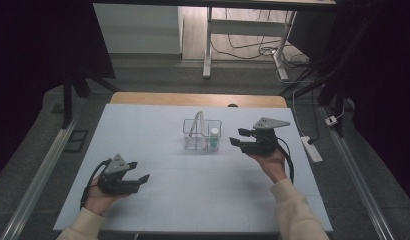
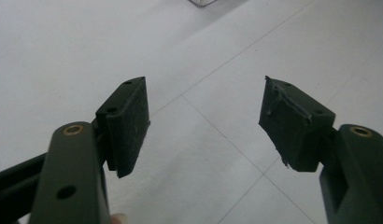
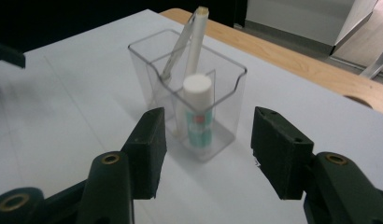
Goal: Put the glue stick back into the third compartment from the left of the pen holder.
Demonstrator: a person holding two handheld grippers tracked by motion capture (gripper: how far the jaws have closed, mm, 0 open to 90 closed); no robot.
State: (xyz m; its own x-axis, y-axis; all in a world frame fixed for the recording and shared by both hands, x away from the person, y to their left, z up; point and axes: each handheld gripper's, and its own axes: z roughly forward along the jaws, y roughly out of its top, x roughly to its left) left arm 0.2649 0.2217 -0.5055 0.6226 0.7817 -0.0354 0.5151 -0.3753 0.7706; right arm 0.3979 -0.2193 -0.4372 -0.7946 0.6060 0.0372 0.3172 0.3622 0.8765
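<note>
Two things stand in the clear organizer [image 3: 189, 88] just ahead of the right tool [image 3: 206, 154]: a small white-capped bottle [image 3: 197, 114] in the nearer compartment and a pale stick-like tube [image 3: 195, 44] leaning in the one behind it. The right tool hovers with its jaws spread wide and nothing between them, lined up on the bottle. From where I stand the risk looks plain: the organizer is light and thin-walled, so a jaw that catches its rim would likely shove or tip it, and the leaning tube would topple out. A pinch low on the smooth bottle might also let it slip.

The left tool [image 1: 138, 172] rests well apart, nearer the person, jaws likewise released and empty above bare surface; it is too far off to steady the organizer.

Beneath everything lies a white tabletop [image 1: 158, 200] with faint seam lines, a wooden edge [image 1: 198, 98] beyond it. Farther out the room is dim, with a grey floor [image 1: 158, 77], desk legs [image 1: 208, 45], loose cables and a power strip [image 1: 311, 149].
</note>
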